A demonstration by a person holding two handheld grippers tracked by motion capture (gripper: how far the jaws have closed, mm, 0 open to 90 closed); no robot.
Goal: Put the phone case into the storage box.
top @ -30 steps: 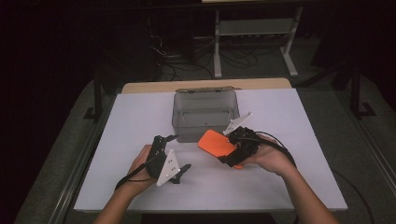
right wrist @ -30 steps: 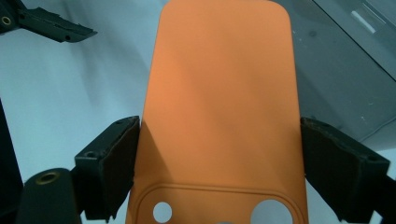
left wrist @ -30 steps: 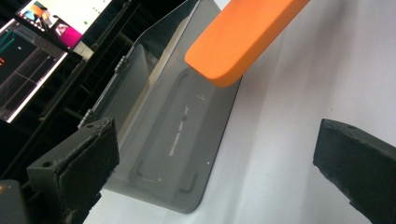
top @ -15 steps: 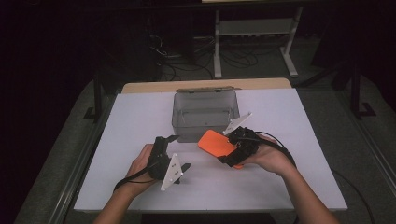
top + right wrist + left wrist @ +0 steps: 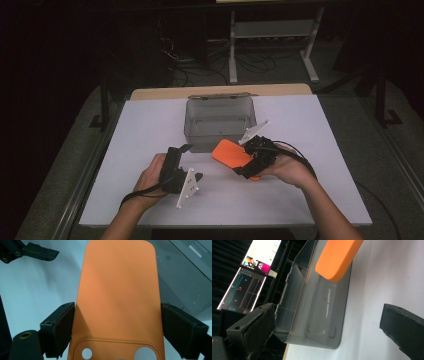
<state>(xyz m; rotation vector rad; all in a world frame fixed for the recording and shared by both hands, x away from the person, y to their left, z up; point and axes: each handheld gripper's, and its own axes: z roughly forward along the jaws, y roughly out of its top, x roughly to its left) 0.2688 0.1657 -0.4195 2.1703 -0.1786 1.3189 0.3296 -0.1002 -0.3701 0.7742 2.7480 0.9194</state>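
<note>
The right gripper (image 5: 117,322) is clamping the orange phone case (image 5: 117,290) by its side edges, beside the clear box (image 5: 220,122); light, flexible, slippery. The left gripper (image 5: 329,332) is gaping, empty.

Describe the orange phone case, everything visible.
The orange phone case is a flat, matte, rubbery-looking shell with rounded corners. A raised camera panel with two round cutouts sits at its gripped end. The right gripper is shut on it, one of the fingers on each long edge. It is held above the white table, tilted, its free end towards the clear grey box, apart from it.
</note>
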